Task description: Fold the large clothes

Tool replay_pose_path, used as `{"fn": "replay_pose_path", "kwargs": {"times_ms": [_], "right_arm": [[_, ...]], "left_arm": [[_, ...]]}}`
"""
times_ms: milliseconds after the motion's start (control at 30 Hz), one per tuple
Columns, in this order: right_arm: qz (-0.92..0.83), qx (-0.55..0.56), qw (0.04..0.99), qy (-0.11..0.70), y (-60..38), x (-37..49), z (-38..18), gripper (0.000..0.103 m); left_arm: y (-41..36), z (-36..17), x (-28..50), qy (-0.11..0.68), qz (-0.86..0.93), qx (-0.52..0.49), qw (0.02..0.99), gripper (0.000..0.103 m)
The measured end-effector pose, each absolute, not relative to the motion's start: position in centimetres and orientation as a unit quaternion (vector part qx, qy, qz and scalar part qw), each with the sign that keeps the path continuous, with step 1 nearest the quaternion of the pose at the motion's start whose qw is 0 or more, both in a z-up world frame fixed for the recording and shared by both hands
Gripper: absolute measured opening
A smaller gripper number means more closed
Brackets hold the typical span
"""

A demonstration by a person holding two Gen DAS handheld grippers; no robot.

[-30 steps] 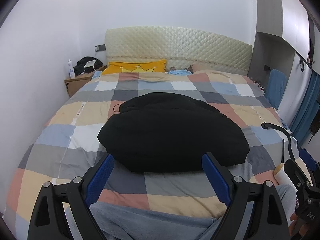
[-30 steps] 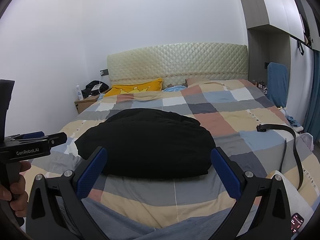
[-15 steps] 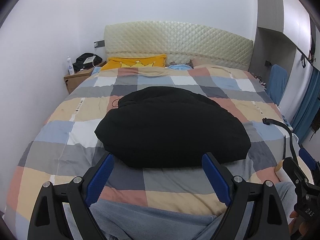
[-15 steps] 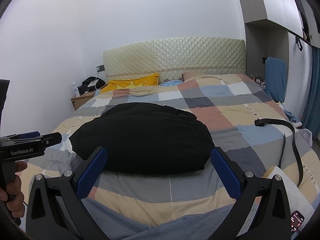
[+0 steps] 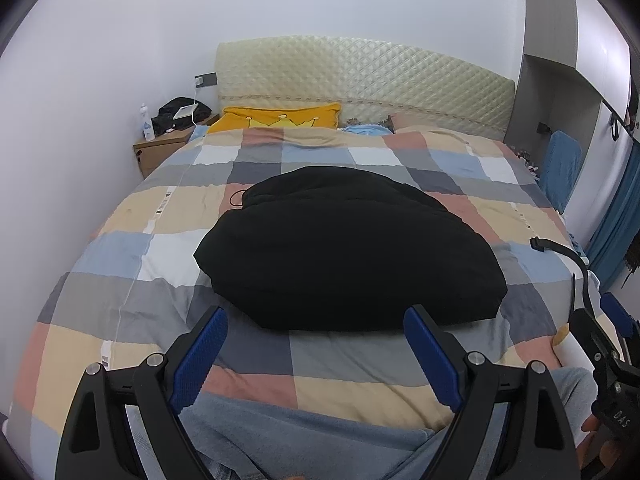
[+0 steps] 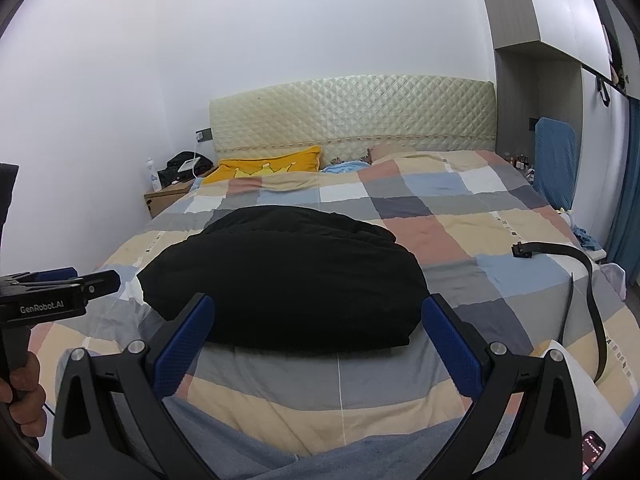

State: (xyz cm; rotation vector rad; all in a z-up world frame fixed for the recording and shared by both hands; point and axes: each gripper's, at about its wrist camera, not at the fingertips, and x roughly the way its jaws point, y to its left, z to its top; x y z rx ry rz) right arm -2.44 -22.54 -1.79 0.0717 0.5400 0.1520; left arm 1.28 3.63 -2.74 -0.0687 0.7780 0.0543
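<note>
The black garment [image 5: 348,248] lay in a folded bundle at the middle of the bed [image 5: 120,240], on the checked quilt [image 5: 460,168], touched by neither tool; the left tongs [image 5: 316,344] stood apart over the quilt's near edge, just short of the bundle, gripping nothing; the right tongs [image 6: 318,326] likewise stood apart before the bundle, empty. A black belt [image 6: 592,280] lay on the quilt to the right, well apart from the garment; a yellow pillow [image 5: 280,118] sat at the headboard [image 5: 360,76]; a nightstand [image 5: 160,152] stood at the left, bearing a bottle [image 5: 147,122].
</note>
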Motion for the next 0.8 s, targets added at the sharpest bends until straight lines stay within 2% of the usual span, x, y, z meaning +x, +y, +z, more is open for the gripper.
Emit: {"fn": "replay_pose_path", "kwargs": {"times_ms": [800], "right_arm": [[0.08,0.033,0.959,0.271,-22.24,-2.01,-1.63,0.103]], "left_arm": [[3.87,-2.81,1.06,0.381,0.026,-0.035,0.923,0.09]]}}
